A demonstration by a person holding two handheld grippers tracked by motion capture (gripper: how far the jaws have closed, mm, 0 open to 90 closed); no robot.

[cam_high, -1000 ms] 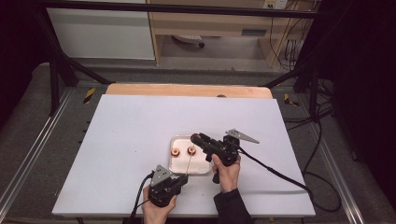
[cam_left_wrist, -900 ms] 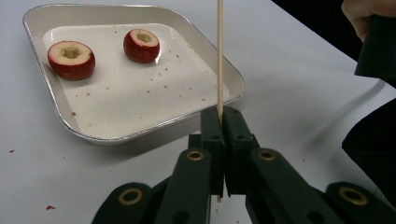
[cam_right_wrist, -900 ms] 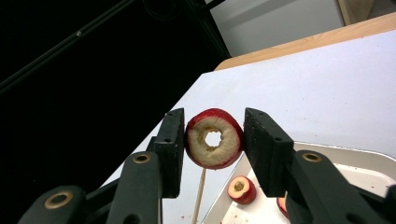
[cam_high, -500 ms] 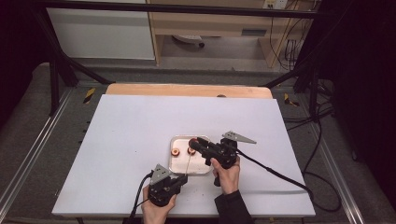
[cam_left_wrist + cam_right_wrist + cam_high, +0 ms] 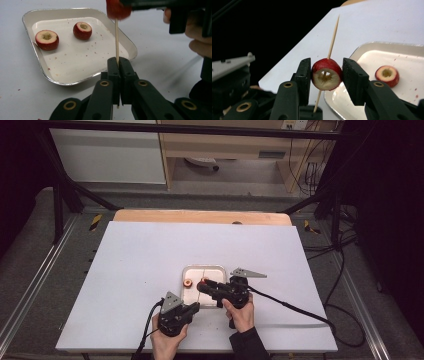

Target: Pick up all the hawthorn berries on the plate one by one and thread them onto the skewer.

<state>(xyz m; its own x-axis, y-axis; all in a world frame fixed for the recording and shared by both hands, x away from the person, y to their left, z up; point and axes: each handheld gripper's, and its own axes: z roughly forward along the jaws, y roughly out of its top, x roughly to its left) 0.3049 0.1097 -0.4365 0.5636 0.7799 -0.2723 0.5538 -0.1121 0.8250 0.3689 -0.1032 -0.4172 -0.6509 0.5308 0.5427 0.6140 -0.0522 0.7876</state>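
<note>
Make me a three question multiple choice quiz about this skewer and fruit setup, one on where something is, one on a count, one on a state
1. Where is the wooden skewer held at its lower end?
A. In the left tongs
B. Flat in the tray
C. In a bare hand

2. How many cored red fruit pieces lie in the metal tray?
A. None
B. Two
C. Five

3. What is the state of the fruit piece in the right tongs?
A. Lying loose on the table
B. Whole and uncored
C. Gripped, with the skewer through it

Answers:
1 A: the left gripper view shows the shut jaws pinching the stick upright.
2 B: two hollowed pieces sit apart in the tray.
3 C: the right gripper view shows both jaws pressing its sides and the stick passing through its cored middle.
</note>
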